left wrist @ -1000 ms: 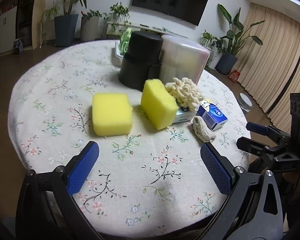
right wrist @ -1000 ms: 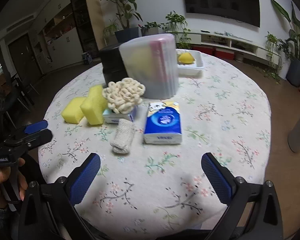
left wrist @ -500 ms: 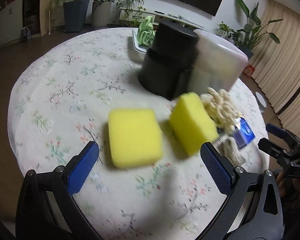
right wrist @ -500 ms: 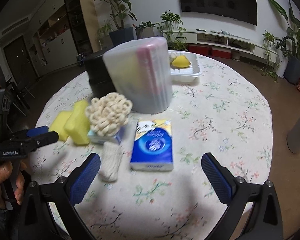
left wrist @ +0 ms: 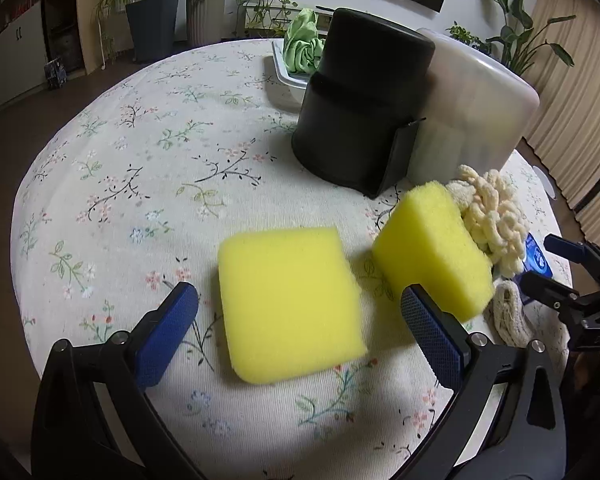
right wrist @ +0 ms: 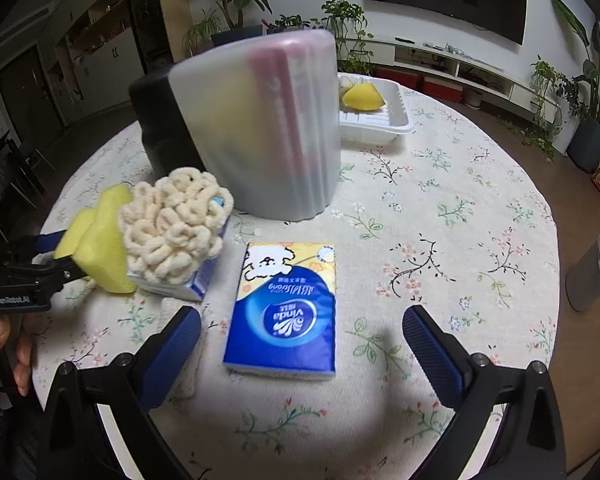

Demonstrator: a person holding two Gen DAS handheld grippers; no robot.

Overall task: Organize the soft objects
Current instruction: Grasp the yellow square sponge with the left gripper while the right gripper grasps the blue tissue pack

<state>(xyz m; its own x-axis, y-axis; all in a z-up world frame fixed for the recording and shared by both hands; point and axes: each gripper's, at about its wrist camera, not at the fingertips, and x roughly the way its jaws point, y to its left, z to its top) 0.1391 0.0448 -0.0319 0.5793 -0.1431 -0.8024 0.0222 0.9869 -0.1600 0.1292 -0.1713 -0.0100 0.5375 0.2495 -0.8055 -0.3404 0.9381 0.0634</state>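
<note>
Left gripper [left wrist: 298, 322] astride flat sponge [left wrist: 288, 304]

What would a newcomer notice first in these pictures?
Two yellow sponges: a flat sponge lying between the open left gripper fingers, and a tilted sponge propped against a cream loop scrubber. Then the blue tissue pack, flat before the open right gripper.

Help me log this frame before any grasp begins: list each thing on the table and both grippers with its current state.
left gripper: open, straddling the flat sponge
right gripper: open, over the tissue pack
flat sponge: lying flat, untouched
tilted sponge: propped up against the cream scrubber
cream scrubber: resting on a small box
tissue pack: lying flat, sealed
black container: upright
frosted container: upright
</note>
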